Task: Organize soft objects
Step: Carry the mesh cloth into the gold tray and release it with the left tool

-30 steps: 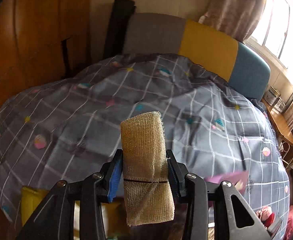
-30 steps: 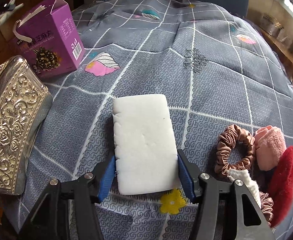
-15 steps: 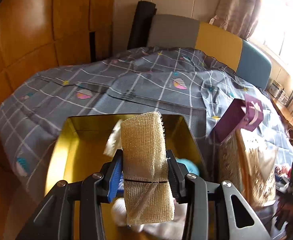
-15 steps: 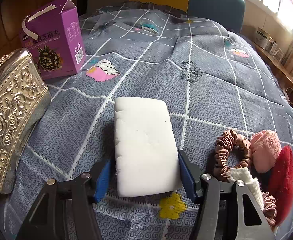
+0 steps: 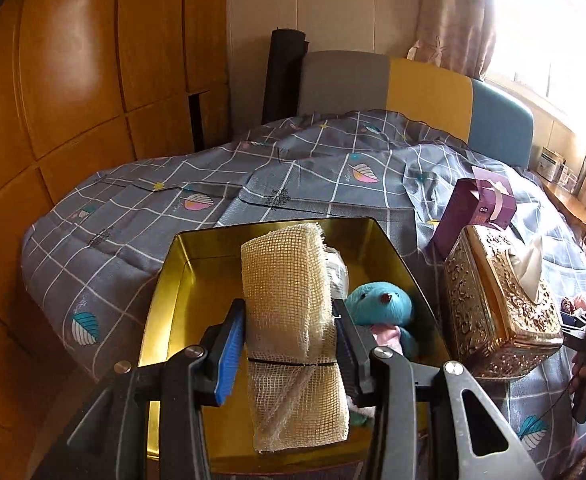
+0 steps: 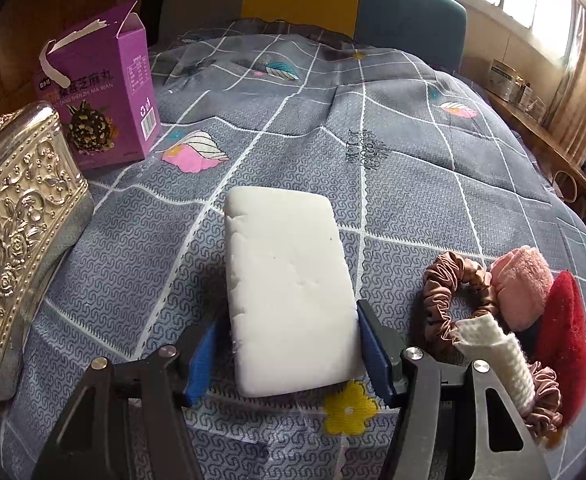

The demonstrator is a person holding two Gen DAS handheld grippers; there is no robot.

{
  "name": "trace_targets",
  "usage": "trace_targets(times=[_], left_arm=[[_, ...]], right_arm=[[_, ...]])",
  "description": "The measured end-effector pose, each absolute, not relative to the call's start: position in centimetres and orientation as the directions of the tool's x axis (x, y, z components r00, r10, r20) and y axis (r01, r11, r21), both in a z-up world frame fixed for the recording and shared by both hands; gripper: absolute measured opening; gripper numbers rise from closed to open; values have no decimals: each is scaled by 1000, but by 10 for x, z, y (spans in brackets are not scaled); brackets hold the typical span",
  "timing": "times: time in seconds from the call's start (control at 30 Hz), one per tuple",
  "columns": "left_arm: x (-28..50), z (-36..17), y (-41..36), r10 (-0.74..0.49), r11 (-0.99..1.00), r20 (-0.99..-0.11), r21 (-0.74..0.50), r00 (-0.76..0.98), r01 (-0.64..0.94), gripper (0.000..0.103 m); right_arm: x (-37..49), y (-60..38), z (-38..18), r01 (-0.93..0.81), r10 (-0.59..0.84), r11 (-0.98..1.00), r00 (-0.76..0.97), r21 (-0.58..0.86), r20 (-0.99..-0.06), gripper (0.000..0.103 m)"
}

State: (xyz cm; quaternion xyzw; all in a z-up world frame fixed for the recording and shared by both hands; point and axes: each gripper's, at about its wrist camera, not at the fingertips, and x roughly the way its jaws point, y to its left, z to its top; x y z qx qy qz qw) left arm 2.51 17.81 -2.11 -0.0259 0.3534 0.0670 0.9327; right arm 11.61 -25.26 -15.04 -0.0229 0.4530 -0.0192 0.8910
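The left gripper (image 5: 289,344) pinched a beige, loosely woven mesh sponge block (image 5: 291,320) at its tied waist, over the open gold metal tin (image 5: 181,280) where a blue plush bear (image 5: 381,306) lay. It looked light, squashy and easily snagged, best held mid-body. Farther right on the grey checked bedspread (image 6: 413,168), the right gripper (image 6: 289,356) bracketed a white rectangular foam sponge (image 6: 289,288); its pads hugged the sides, though I could not tell whether they pressed.
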Motion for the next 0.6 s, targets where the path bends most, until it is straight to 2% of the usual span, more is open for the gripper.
trace_targets(times=[0.27, 0.6], left_arm=[[20, -32, 189, 111, 985, -689, -17, 716, -169, 42], [34, -64, 245, 74, 943, -775, -150, 628, -296, 42]], right_arm=[[117, -255, -151, 25, -58, 998, 591, -54, -805, 63], [117, -256, -150, 30, -59, 998, 593, -52, -803, 63]])
